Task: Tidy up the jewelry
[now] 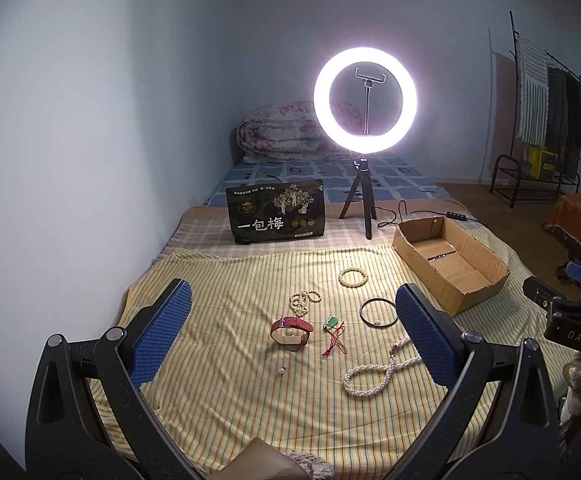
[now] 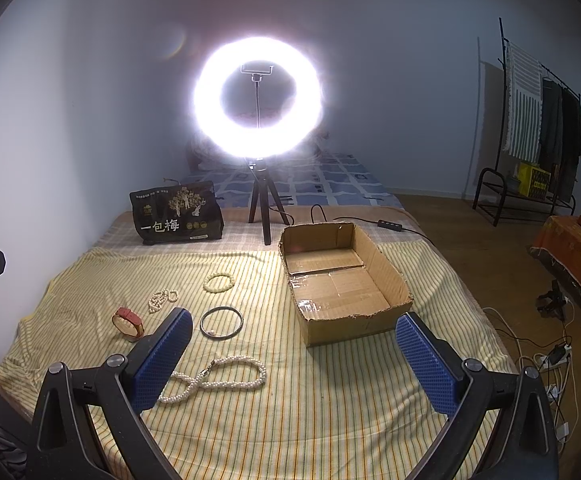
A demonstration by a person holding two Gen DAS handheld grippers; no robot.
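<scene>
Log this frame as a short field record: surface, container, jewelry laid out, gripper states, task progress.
surface: striped cloth on a bed
container: cardboard box, open, no jewelry visible inside
jewelry: red-strap watch, green pendant on red cord, dark bangle, long pearl strand, small pearl strand, pale bead bracelet
left gripper: jaws open, empty
right gripper: jaws open, empty
progress: nothing boxed yet
</scene>
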